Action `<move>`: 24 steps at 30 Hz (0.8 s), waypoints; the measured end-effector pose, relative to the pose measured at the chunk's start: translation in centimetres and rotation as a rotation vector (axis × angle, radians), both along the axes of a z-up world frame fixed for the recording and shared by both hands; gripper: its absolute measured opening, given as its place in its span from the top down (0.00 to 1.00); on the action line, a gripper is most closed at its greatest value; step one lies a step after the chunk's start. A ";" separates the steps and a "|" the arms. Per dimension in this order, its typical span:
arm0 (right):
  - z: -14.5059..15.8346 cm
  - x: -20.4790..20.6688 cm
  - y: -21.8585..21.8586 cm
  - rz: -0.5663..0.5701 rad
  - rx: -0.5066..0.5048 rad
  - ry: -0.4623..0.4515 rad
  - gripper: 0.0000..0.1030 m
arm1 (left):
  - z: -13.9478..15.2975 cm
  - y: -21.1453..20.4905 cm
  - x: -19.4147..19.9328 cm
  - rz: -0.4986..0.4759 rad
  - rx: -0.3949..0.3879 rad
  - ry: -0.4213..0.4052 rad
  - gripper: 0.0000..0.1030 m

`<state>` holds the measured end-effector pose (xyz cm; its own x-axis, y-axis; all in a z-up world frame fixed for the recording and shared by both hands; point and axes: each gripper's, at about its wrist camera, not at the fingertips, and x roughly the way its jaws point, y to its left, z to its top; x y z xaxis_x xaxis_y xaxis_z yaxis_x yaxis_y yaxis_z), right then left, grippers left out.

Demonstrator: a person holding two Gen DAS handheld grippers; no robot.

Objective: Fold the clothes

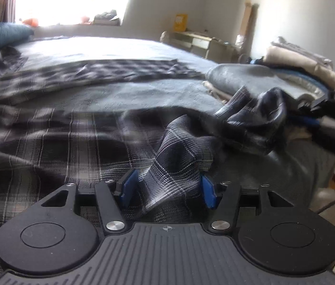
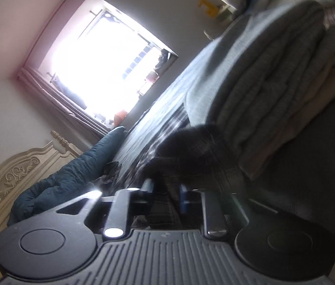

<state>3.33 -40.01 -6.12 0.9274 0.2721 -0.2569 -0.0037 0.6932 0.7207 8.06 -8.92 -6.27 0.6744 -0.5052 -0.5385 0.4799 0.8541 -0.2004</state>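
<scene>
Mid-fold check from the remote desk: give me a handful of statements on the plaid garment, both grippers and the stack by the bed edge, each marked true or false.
1. A bunch of the dark plaid woven garment rises between the blue pads of the left gripper. True.
2. The right gripper holds nothing. False: in the left wrist view it pinches another bunch of that same garment.
3. The garment lies on a grey-blue bed cover. True.
4. The stack of folded grey and cream clothes sits on the floor. False: it rests on the bed, near its edge.
5. The dark teal pillow lies on top of that stack. False: it sits apart, by the cream carved headboard.
</scene>
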 end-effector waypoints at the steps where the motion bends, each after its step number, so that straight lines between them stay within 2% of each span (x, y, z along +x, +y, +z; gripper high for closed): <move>1: 0.5 0.0 0.2 -0.006 -0.035 -0.022 0.95 | -0.1 0.1 0.1 0.008 -0.013 0.005 0.47; 5: 2.7 0.3 1.1 -0.018 -0.171 -0.097 0.97 | -0.3 1.1 0.4 0.023 -0.073 0.021 0.50; 11: 6.5 3.2 5.6 0.112 -0.242 -0.192 0.98 | -0.8 3.1 0.6 0.035 -0.188 0.058 0.52; 15: 9.3 6.8 12.0 0.296 -0.277 -0.272 0.98 | -1.1 4.5 0.5 0.057 -0.253 0.080 0.52; 18: 10.6 9.8 19.0 0.526 -0.354 -0.242 0.96 | -1.2 5.6 0.4 0.089 -0.300 0.102 0.52; 19: 10.6 10.5 21.1 0.597 -0.403 -0.209 0.93 | -1.3 5.9 0.5 0.097 -0.322 0.112 0.52; 20: 10.6 11.1 23.2 0.663 -0.456 -0.172 0.71 | -1.4 6.3 0.5 0.105 -0.341 0.121 0.52; 21: 10.5 11.5 24.8 0.726 -0.511 -0.137 0.58 | -1.4 6.6 0.6 0.114 -0.360 0.129 0.52; 22: 10.5 11.3 25.4 0.737 -0.543 -0.131 0.46 | -1.5 6.9 0.6 0.120 -0.377 0.136 0.52; 24: 10.6 10.3 25.4 0.729 -0.575 -0.143 0.44 | -1.7 7.2 0.5 0.124 -0.397 0.140 0.52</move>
<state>13.66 -14.62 4.47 0.6114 0.6649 -0.4290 -0.6394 0.7345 0.2273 8.57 -1.75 -7.96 0.6775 -0.6110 -0.4095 0.3232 0.7474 -0.5804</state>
